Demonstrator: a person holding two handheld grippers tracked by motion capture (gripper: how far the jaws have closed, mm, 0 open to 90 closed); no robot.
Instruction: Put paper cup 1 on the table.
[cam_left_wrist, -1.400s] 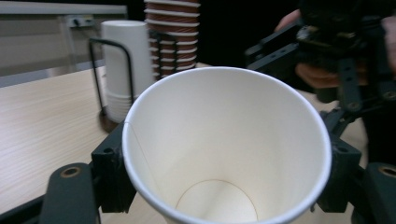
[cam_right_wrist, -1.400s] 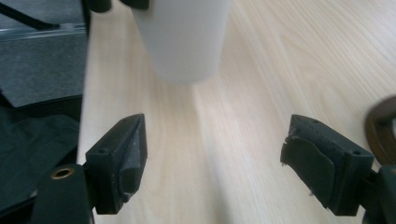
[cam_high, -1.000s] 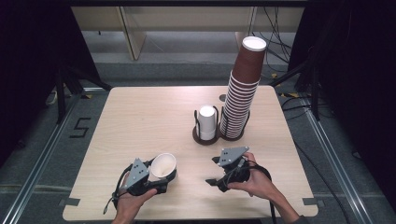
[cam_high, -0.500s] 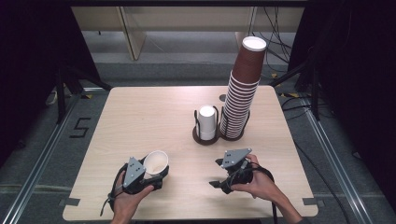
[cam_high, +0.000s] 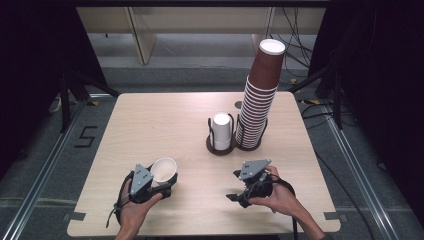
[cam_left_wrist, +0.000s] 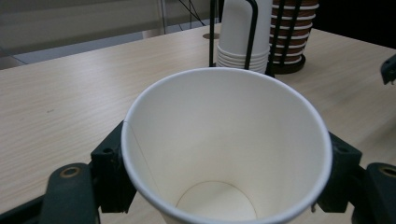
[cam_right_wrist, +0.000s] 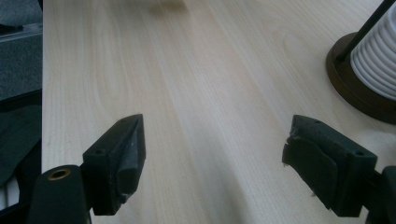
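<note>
Item in hand: one white paper cup (cam_left_wrist: 224, 154), smooth-walled, tapered, rolled rim, a faint seam down the inside, clamped across its body by my left gripper (cam_high: 150, 182) near the front left of the table (cam_high: 150, 125); the mouth tilts up and away from me, the cup clear of the others. My right gripper (cam_high: 247, 190) sits at the front right, jaws spread with nothing between them; they have just been opening further, and the matte black pads (cam_right_wrist: 123, 158) frame bare wood. Stock remaining: a short nest of white cups (cam_high: 221, 131), upside down in a dark wire holder (cam_high: 220, 145) on a round base at mid-table, and just beside it a tall, leaning column of brown cups (cam_high: 260, 100), white-lined, ribbed by their stacked rims. Table: pale laminate, straight grain, rounded corners. Progress, as I judge it: one cup is separated from the stack and held; setting it down or handing it across is yet to be done.
</note>
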